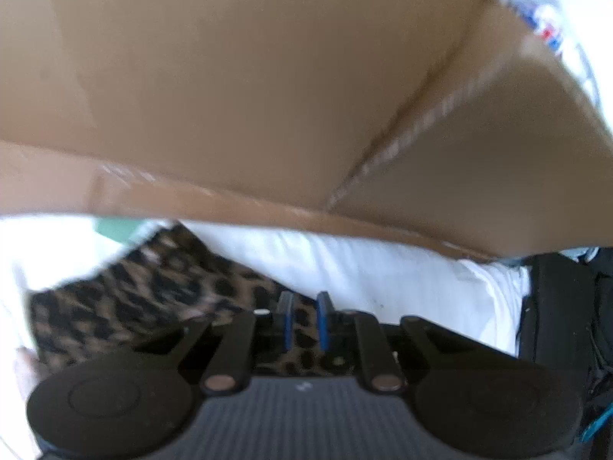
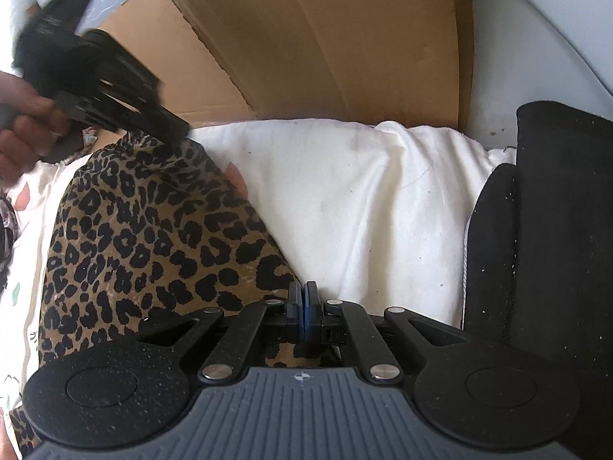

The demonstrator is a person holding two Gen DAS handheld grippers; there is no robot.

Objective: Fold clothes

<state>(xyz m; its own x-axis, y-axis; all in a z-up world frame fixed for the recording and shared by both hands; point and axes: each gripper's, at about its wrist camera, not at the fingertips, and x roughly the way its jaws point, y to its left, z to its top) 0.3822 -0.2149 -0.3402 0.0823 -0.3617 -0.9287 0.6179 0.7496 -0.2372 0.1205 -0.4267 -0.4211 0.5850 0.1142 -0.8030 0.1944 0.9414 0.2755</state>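
Observation:
A leopard-print garment (image 2: 145, 237) lies stretched across a white cloth-covered surface (image 2: 364, 199). My right gripper (image 2: 305, 299) is shut on the near edge of the leopard garment. My left gripper (image 1: 304, 306) has its jaws a little apart over the garment's far end (image 1: 134, 299), with cloth showing between and below them; I cannot tell whether it grips. In the right wrist view the left gripper (image 2: 168, 126) is blurred, held by a hand at the garment's far end.
A brown cardboard box (image 1: 268, 96) stands right behind the cloth (image 2: 325, 38). Black fabric (image 2: 536, 249) lies at the right. A patterned white cloth (image 2: 27, 199) lies at the left.

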